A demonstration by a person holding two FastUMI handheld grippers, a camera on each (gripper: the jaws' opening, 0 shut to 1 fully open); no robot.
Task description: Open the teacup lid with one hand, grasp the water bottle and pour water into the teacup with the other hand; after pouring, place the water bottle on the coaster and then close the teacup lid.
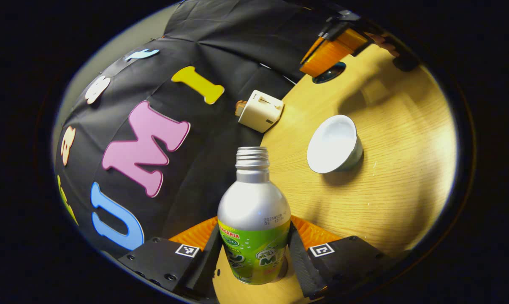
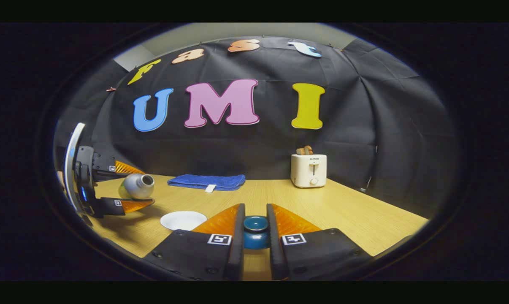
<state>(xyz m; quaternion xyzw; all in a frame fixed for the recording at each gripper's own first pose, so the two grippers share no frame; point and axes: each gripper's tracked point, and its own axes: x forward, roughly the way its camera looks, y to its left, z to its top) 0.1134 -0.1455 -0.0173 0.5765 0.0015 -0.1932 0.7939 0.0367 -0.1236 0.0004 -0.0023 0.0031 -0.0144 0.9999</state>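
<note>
My left gripper is shut on a water bottle with a silver shoulder, a green label and an uncapped threaded neck. The bottle is off the table. In the right gripper view the bottle lies tilted, its mouth pointing towards the space above the white teacup. The teacup stands open on the wooden table, ahead and to the right of the bottle's mouth. My right gripper is shut on the dark blue teacup lid, held clear of the cup. No water stream is visible.
A cream toaster stands at the back by the booth's wall, and it also appears as the toaster beyond the bottle. A folded blue towel lies at the table's back. The right gripper's orange fingers hover beyond the cup.
</note>
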